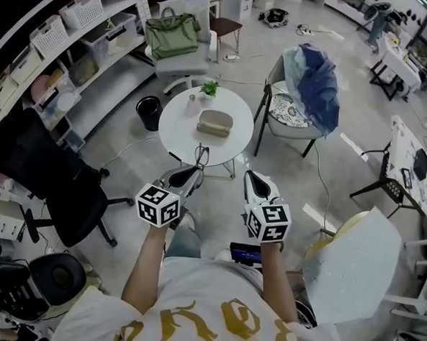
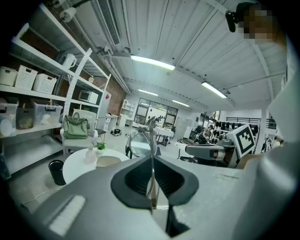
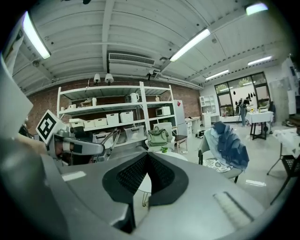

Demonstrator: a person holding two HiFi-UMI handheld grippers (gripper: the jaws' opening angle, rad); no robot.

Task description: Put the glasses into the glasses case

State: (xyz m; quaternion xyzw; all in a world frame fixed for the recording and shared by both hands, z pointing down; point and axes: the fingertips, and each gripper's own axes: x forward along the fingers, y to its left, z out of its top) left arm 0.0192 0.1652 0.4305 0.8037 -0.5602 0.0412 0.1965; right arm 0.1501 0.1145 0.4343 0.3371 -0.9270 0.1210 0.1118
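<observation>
Glasses [image 1: 201, 156] hang clenched in the left tool [image 1: 190, 175] by the near rim of the round tabletop [image 1: 174, 126], apart from the case [image 1: 215, 123] lying on it, while the right tool [image 1: 254, 180] is closed on nothing.

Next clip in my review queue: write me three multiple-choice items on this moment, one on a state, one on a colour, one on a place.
1. The left gripper is:
A) open and empty
B) shut on the glasses
C) shut on a pen

2. The bag on the chair is:
A) green
B) red
C) black

3. The glasses case lies:
A) on the chair
B) in the left gripper
C) on the round white table

Answers:
1 B: the left gripper view shows the frame pinched between the closed jaws.
2 A: both the head view and the left gripper view show a green bag.
3 C: the head view shows the glasses case flat on the tabletop.
</observation>
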